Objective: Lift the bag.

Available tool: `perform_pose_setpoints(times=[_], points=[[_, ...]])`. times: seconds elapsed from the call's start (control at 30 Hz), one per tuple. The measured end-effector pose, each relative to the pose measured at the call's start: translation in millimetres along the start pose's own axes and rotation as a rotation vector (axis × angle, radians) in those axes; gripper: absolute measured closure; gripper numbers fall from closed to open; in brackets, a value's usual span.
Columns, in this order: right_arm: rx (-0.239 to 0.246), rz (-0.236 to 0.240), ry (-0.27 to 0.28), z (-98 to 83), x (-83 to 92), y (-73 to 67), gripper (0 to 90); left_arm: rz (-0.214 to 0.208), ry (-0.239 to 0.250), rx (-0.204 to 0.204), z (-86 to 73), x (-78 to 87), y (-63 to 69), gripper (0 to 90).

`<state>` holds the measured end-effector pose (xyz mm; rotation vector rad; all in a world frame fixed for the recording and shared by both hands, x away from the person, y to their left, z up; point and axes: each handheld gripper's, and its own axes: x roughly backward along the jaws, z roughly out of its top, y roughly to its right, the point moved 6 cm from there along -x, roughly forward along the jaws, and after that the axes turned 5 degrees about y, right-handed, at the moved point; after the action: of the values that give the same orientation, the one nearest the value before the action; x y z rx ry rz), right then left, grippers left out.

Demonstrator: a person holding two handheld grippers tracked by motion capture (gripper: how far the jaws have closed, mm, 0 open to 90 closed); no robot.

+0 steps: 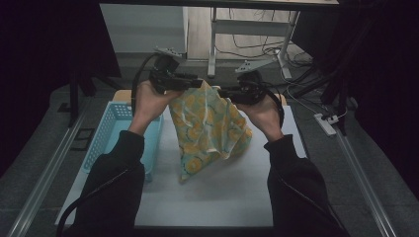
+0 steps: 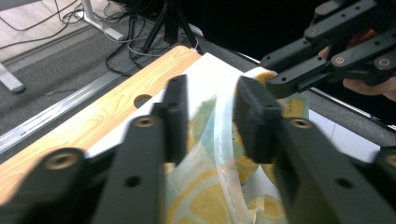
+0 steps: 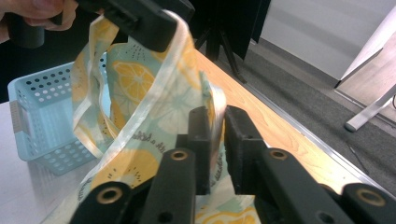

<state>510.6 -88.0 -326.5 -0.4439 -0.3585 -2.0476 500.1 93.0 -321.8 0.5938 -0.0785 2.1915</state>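
The lemon-print cloth (image 1: 210,126) hangs above the white worktop (image 1: 207,197), lifted by its upper edge at two spots so that the rest drapes down and its lowest corner trails onto the surface near the basket; held this way it can open out under its own weight, which looks like a step toward spreading or folding it. In the left gripper view, the left gripper (image 2: 212,116) has its jaws spread apart, with the hemmed edge of the cloth running up through the gap and lying against the right-hand pad rather than being squeezed, so this side appears to be letting go or regripping. In the right gripper view, the right gripper (image 3: 215,140) has its jaws nearly together, with a fold of the cloth's edge pinched between them, and this grip seems to carry the weight. The light blue perforated basket (image 1: 111,131) stands on the worktop at the person's left, just beside the hanging cloth, probably as its source or destination. A wooden edge (image 2: 93,121) borders the worktop's far side.
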Motion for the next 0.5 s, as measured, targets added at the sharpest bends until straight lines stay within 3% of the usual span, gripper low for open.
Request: perform_pose_setpoints(times=[0.13, 0.3, 0.5], points=[[0.009, -0.009, -0.004, -3.0, 2.6, 0.0, 68.2, 0.043, 0.003, -0.062, -6.6, 3.5, -4.3, 42.3], [-0.004, 0.006, -0.004, -8.8, 4.6, 1.5, 57.1, 0.029, 0.03, -0.061, -14.2, 9.5, -9.1, 29.6], [-0.022, -0.003, 0.011, -12.2, 8.9, 1.5, 45.8, 0.027, 0.01, -0.059, -25.9, 13.9, -8.9, 19.8]])
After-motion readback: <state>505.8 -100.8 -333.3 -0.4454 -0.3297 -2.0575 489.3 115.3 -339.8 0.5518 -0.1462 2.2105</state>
